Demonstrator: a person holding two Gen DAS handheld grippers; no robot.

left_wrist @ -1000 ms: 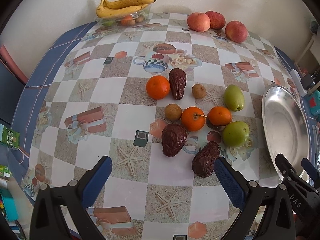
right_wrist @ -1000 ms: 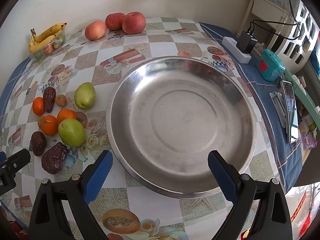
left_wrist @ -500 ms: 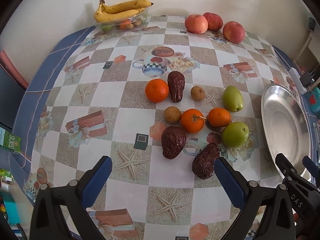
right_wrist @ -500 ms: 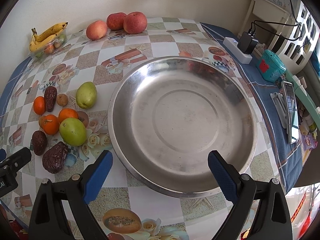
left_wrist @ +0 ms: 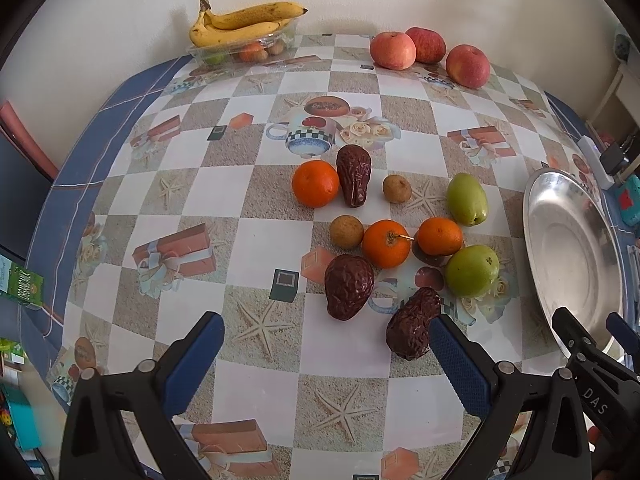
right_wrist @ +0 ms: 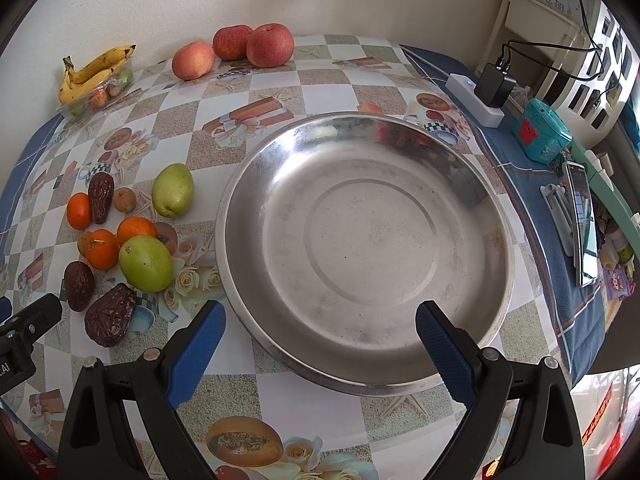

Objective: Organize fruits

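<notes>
On the table (left_wrist: 256,204), wrinkled dates (left_wrist: 349,286) lie loose; both grippers (left_wrist: 326,354) (right_wrist: 320,342) gape, holding nothing.

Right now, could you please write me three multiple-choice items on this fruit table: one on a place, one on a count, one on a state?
1. Where do the bananas lie?
A. in the metal basin
B. on a clear tray at the far edge by the wall
C. beside the green pears

2. How many red apples stand by the wall?
A. one
B. three
C. five

3. What does the metal basin hold?
A. nothing
B. oranges
C. a pear

Answers: 1 B, the bunch rests on the tray of small fruit; 2 B, three apples show in both views; 3 A, its inside is bare.
</notes>
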